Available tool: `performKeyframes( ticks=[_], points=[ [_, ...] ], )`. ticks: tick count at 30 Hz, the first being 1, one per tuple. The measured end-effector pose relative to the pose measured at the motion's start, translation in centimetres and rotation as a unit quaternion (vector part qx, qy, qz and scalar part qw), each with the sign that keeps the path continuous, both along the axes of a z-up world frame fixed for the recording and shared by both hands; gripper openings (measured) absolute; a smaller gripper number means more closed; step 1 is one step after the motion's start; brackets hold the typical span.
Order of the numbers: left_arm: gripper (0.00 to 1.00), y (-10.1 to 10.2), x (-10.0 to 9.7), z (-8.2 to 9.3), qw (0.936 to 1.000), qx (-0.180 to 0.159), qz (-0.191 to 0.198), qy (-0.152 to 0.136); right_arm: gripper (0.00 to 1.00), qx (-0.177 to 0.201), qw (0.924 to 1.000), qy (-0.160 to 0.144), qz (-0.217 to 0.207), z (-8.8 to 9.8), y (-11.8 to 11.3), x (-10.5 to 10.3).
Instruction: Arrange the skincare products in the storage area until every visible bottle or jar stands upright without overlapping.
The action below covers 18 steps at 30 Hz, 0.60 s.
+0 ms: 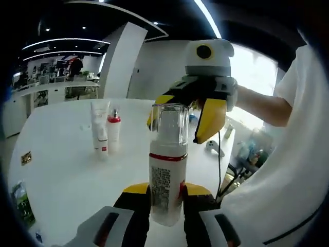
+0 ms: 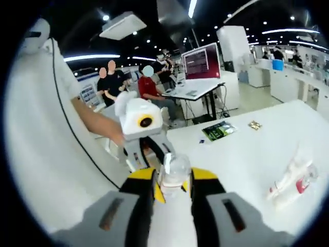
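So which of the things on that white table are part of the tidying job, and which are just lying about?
Part of the job:
- pump bottle, held by the left gripper at its body and the right gripper at its clear cap
- white tube, standing
- small red-collared bottle, standing beside the tube

Just lying about:
- green packet
- small gold item
- white table

Three skincare products are showing: one pump bottle (image 1: 167, 175) at centre, one tube (image 1: 99, 127) and one small bottle (image 1: 114, 131) at left.
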State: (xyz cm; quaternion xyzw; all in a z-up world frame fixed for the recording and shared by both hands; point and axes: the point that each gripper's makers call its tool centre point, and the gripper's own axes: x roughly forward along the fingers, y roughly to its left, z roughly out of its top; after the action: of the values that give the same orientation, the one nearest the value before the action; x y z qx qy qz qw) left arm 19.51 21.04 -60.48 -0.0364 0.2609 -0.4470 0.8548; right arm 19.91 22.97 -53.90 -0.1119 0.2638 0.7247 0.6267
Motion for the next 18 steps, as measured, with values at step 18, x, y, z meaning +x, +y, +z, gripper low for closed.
performKeyframes(
  ticks=[18],
  points=[
    [0.25, -0.2, 0.1, -1.4, 0.9993, 0.034, -0.015, -0.001, 0.20, -0.025, 0.9986, -0.029, 0.036, -0.9, -0.1, 0.2]
  ],
)
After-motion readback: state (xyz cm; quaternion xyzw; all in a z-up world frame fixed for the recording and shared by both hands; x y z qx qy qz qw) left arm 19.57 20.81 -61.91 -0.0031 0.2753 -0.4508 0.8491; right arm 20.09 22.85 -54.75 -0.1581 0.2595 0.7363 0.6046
